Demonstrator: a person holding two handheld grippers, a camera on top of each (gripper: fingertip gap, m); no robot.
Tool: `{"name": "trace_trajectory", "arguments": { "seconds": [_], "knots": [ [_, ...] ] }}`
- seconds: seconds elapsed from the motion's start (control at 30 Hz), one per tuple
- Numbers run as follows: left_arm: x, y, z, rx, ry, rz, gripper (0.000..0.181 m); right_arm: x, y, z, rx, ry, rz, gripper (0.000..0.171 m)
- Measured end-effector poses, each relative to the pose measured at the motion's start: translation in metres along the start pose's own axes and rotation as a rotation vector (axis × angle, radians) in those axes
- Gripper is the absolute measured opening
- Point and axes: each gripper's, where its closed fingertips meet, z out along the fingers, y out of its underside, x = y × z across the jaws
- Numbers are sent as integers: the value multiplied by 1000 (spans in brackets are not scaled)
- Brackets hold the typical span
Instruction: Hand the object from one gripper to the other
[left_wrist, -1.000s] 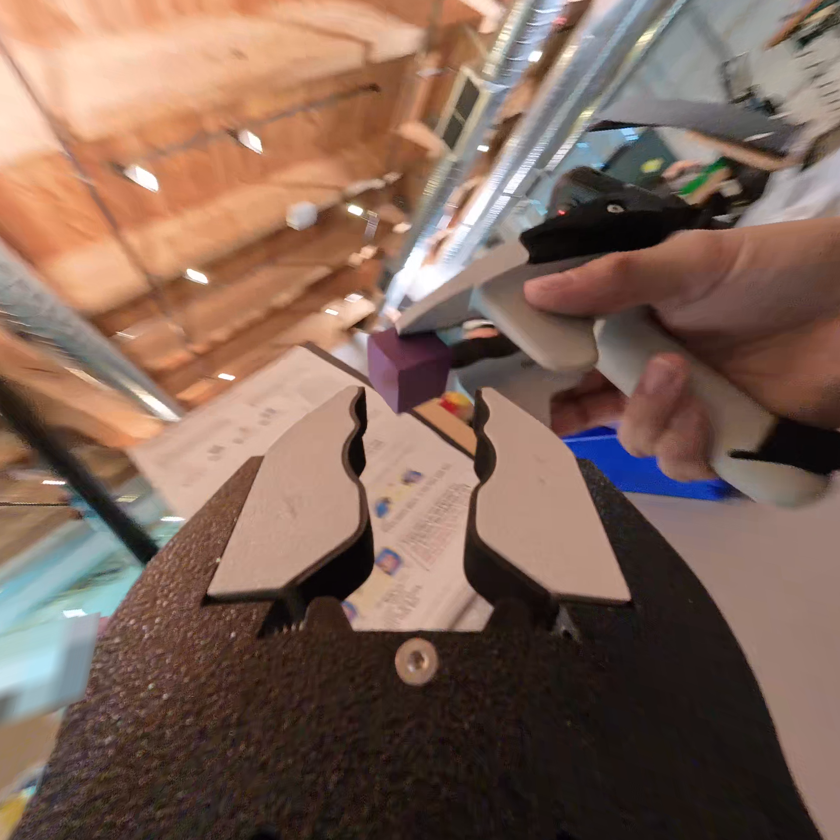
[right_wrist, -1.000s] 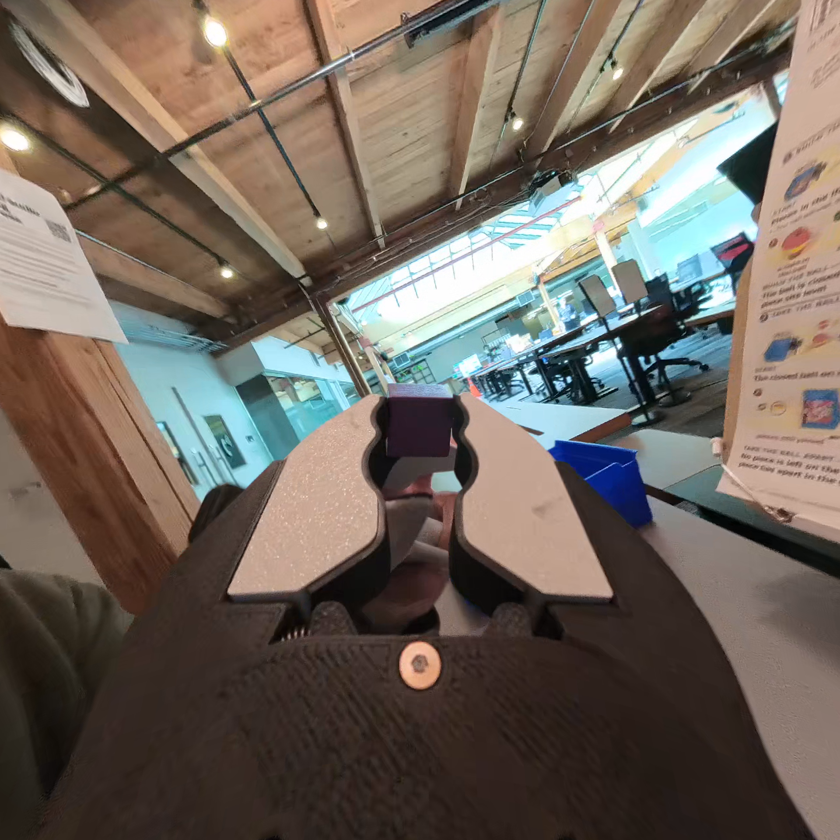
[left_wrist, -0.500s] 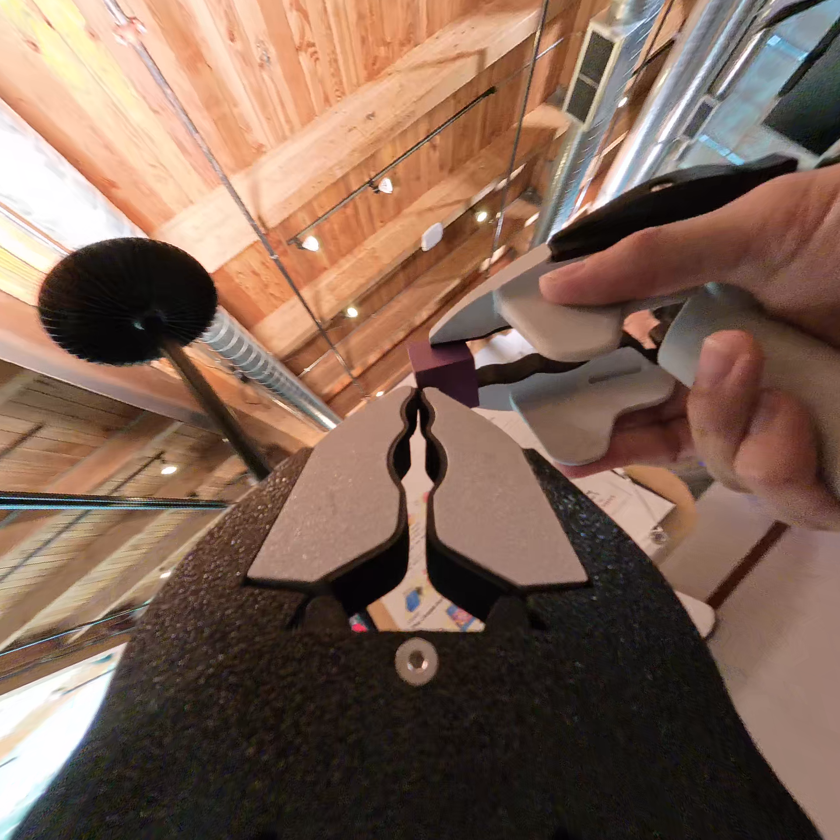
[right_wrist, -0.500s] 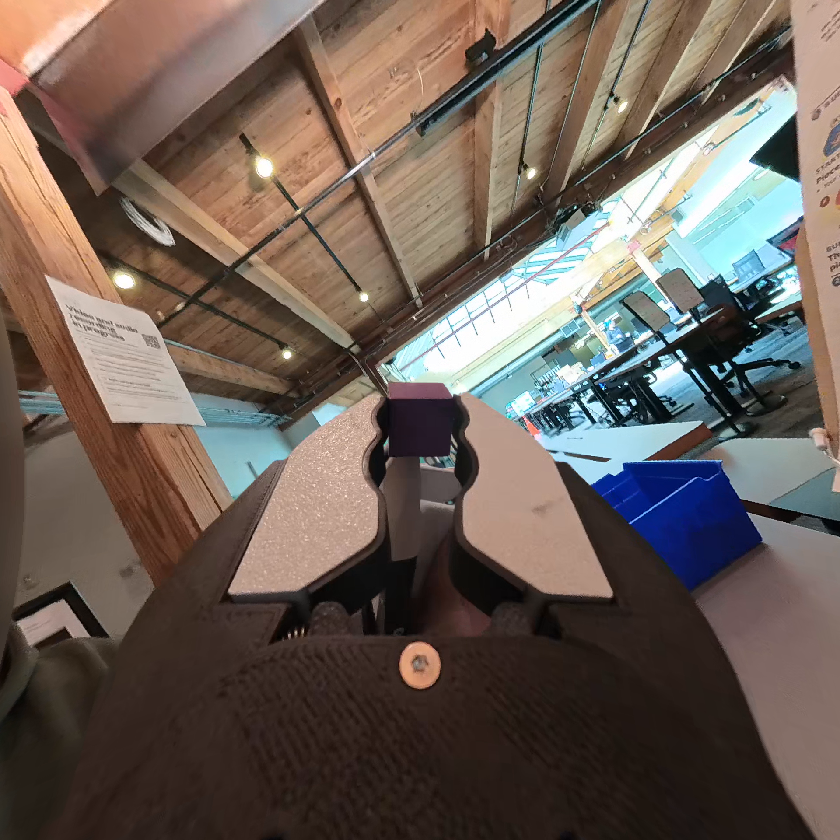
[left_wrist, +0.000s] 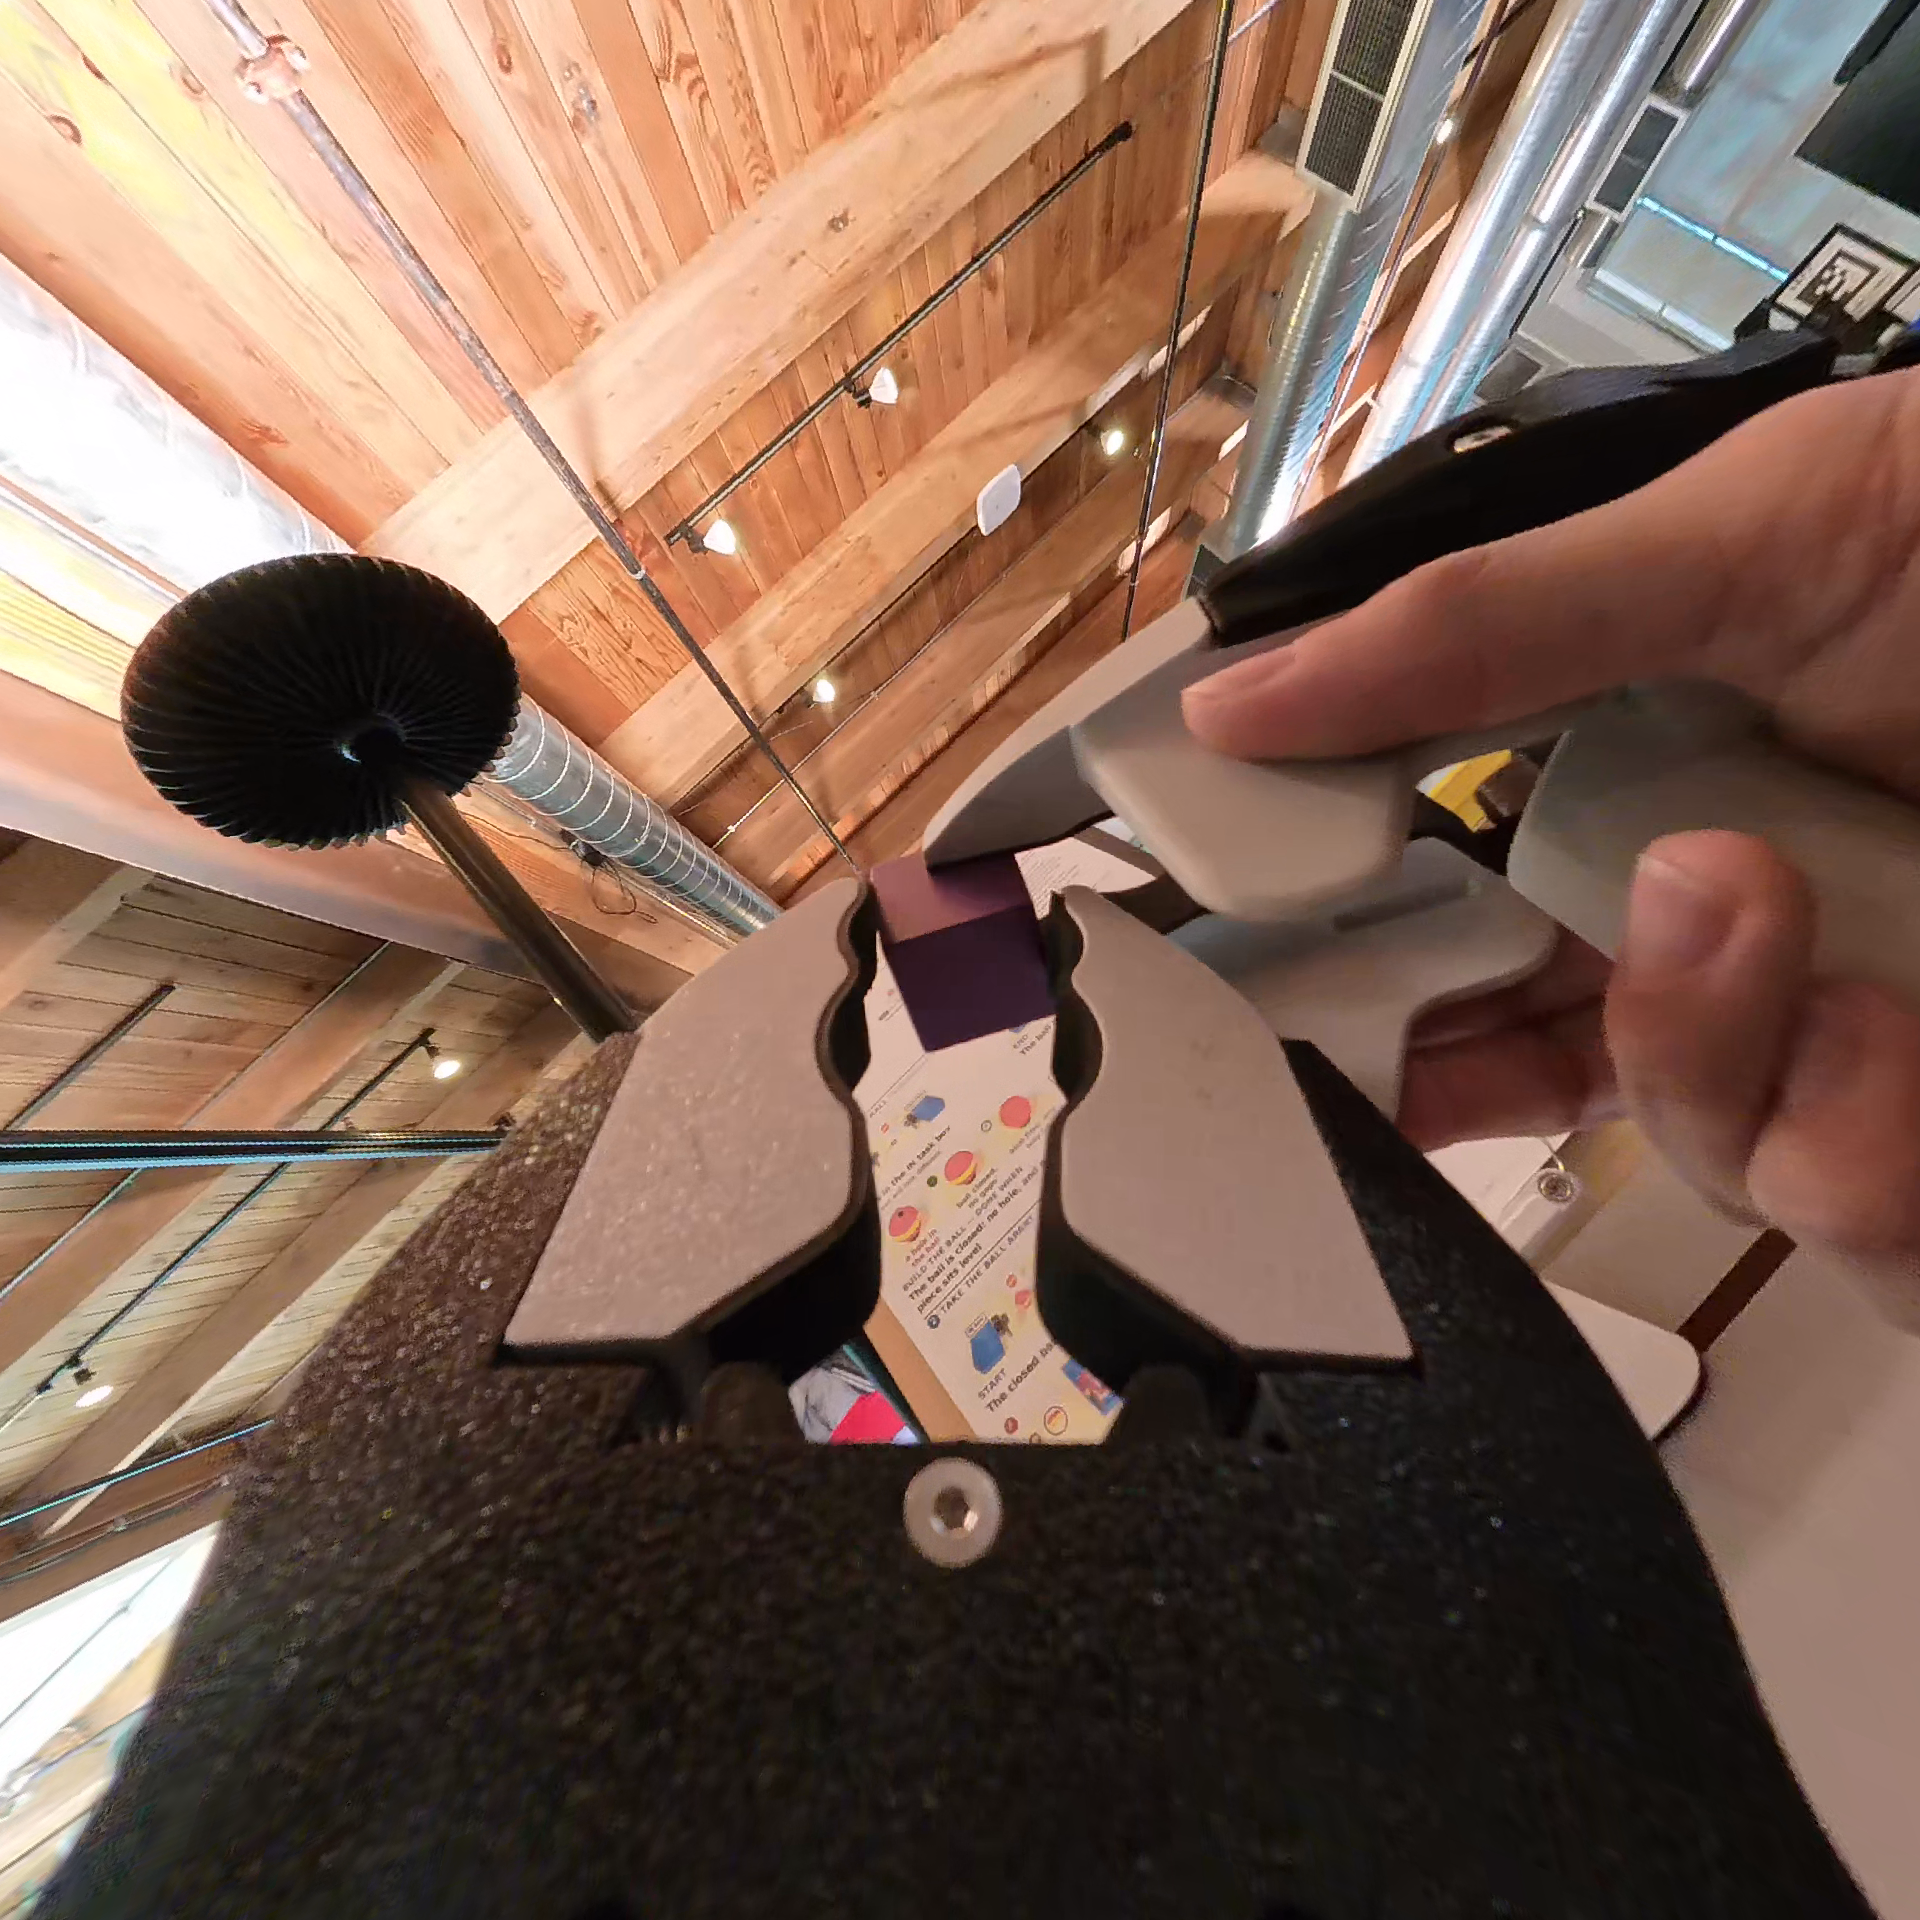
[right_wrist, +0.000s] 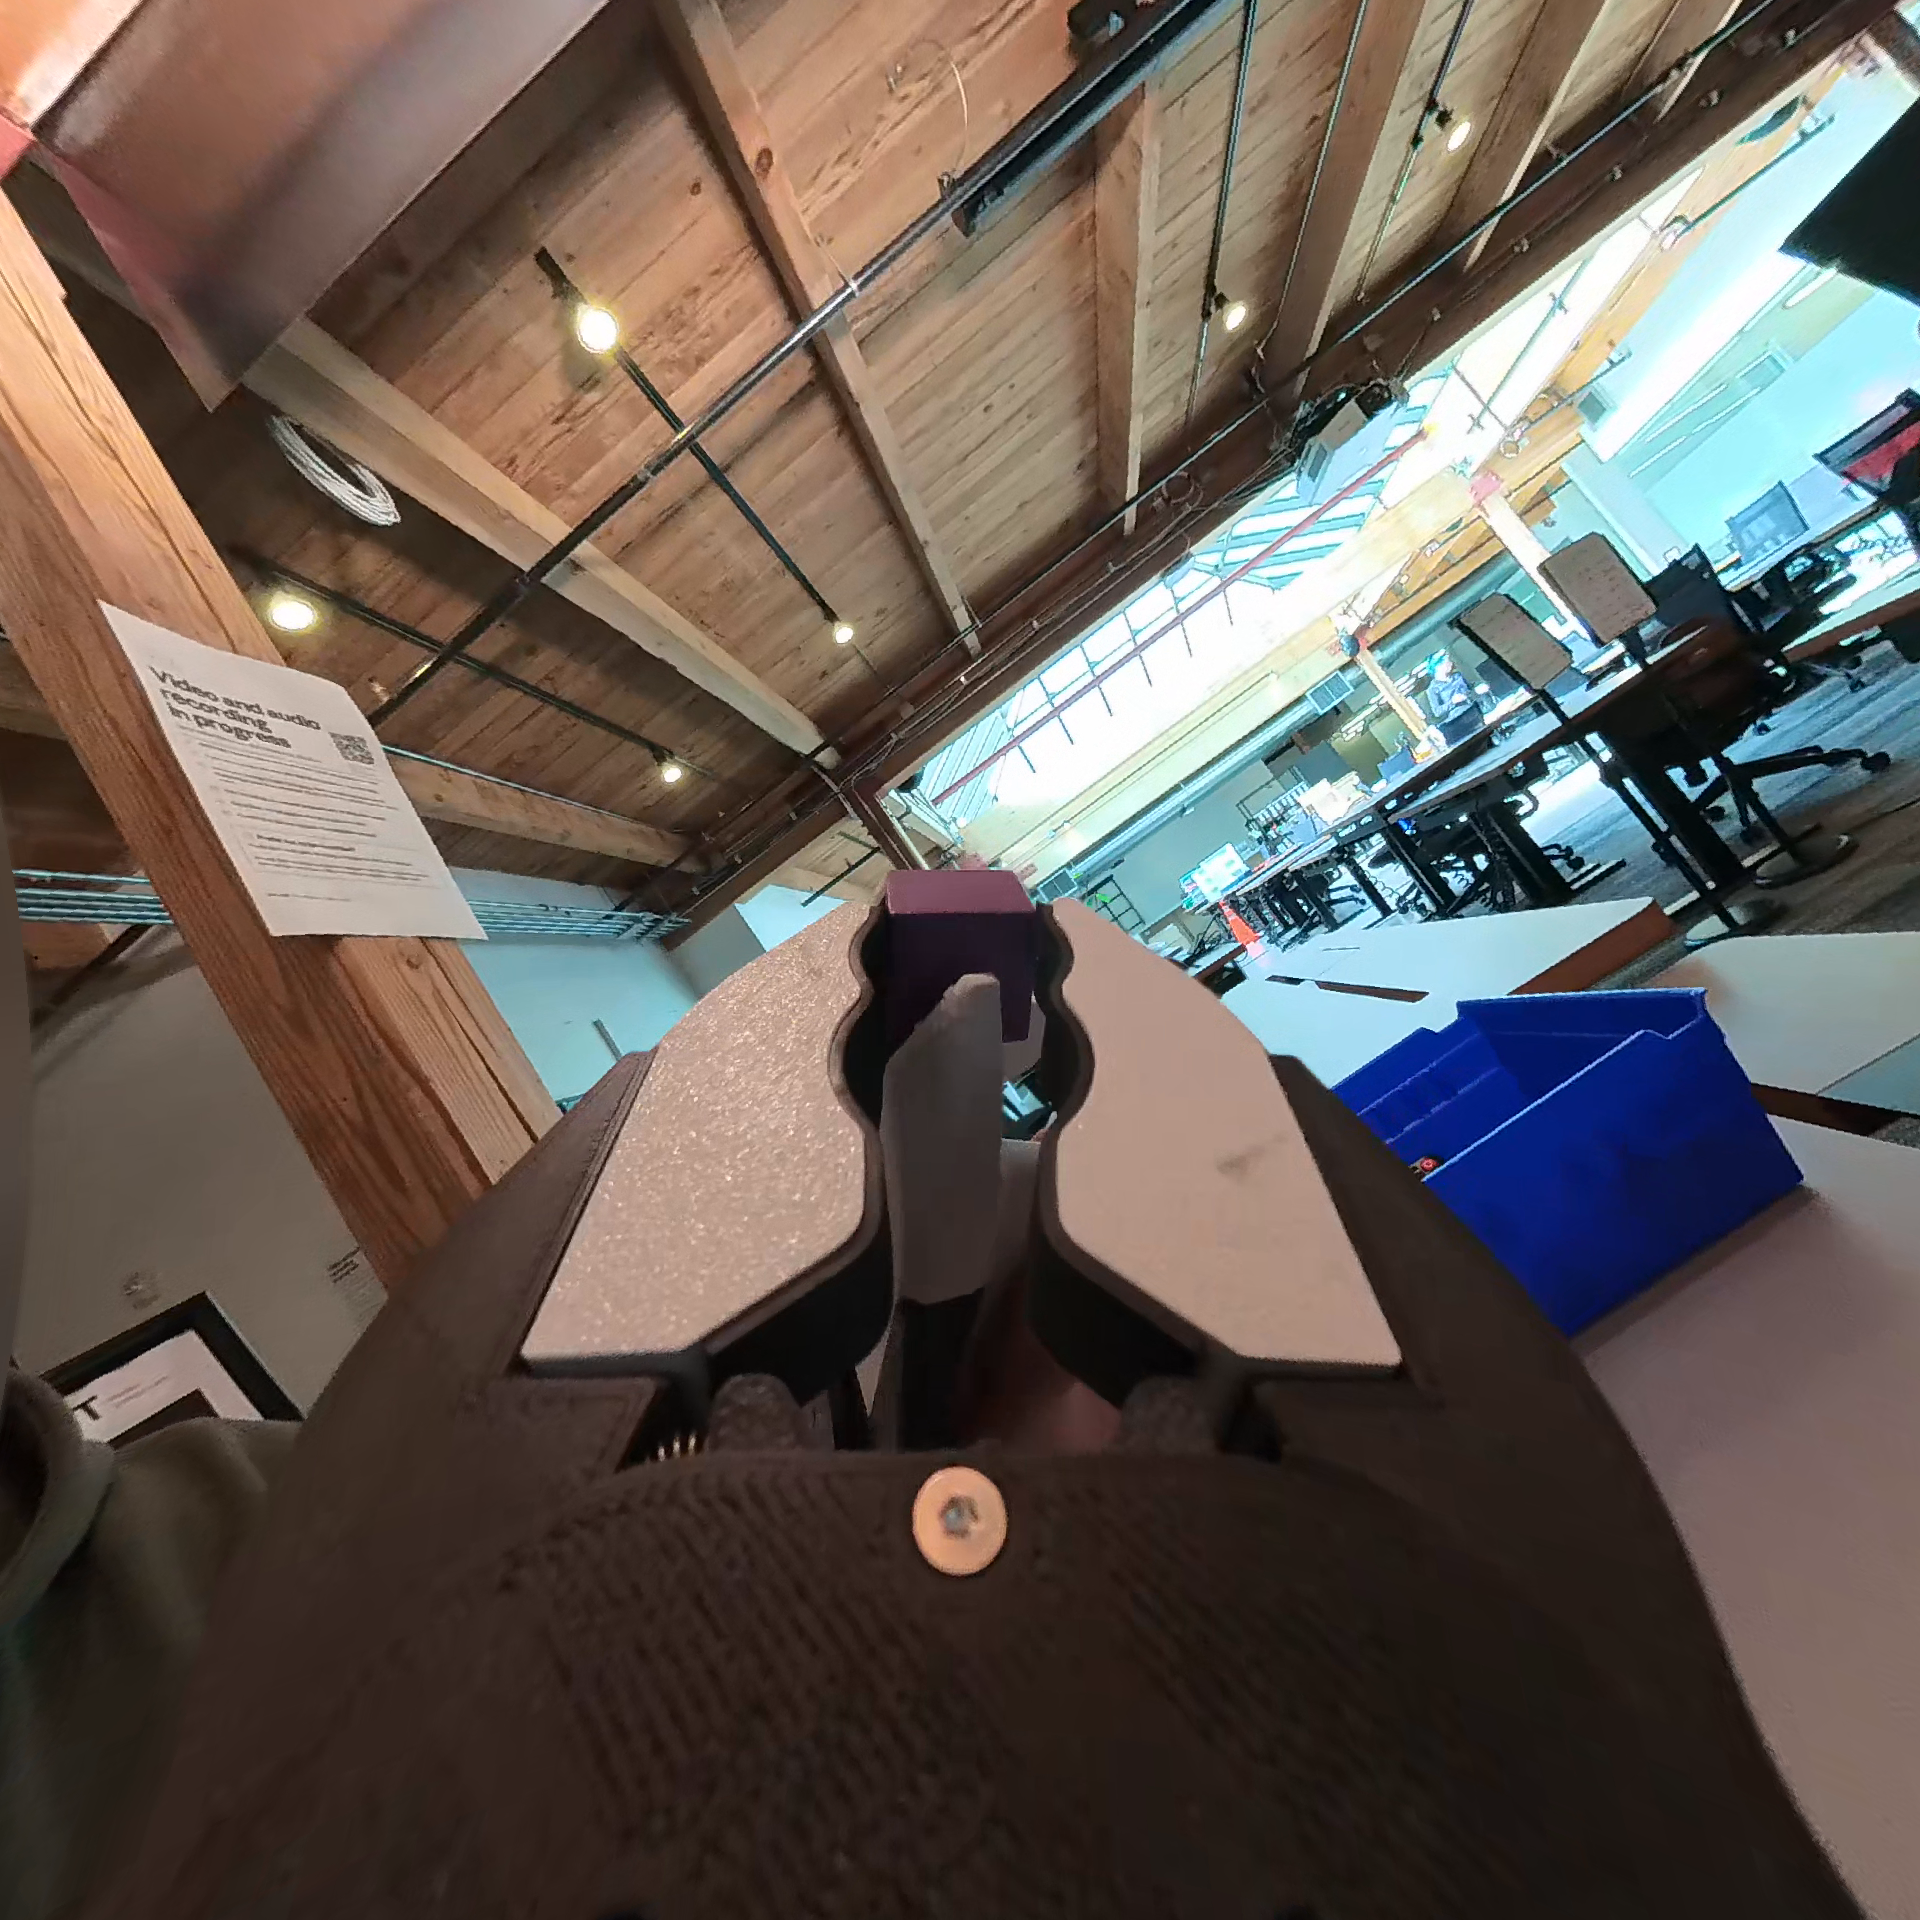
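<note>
A small purple cube (left_wrist: 966, 977) is held in the air between both grippers. In the left wrist view my left gripper (left_wrist: 961, 904) has its fingertips on either side of the cube, pressed against its sides. The right gripper comes in from the right in a person's hand (left_wrist: 1714, 623), and its upper finger (left_wrist: 1039, 800) lies on top of the cube. In the right wrist view my right gripper (right_wrist: 961, 920) is shut on the cube (right_wrist: 956, 904) at its fingertips. One grey left finger (right_wrist: 945, 1101) stands edge-on against the cube's near face.
A blue bin (right_wrist: 1600, 1122) sits on the white table (right_wrist: 1766, 1351) to the right. A wooden post (right_wrist: 260, 987) with a paper sheet stands at the left. An illustrated sheet (left_wrist: 966, 1226) shows behind the left jaws. A black round shade on a pole (left_wrist: 312, 696) is at the upper left. Left and right tips are no more than a few centimetres apart.
My left gripper was nearly shut and empty beside the cube half a second ago. Its jaws now stand a cube's width apart around the cube. The right gripper keeps its grip.
</note>
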Motion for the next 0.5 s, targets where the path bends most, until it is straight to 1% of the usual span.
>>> {"name": "trace_trajectory", "arguments": {
  "seconds": [0.17, 0.33, 0.5],
  "knots": [
    [-1, 1, 0, 9, 13, -28, 31, -1, 0, 1, 10, -1, -2, 26],
    [-1, 2, 0, 3, 15, -35, 36, -1, -3, 0, 28, -12, 20, 26],
    [0, 0, 0, 12, 5, -63, 31, -3, -6, 0, 61, -36, 52, 27]
  ]
}}
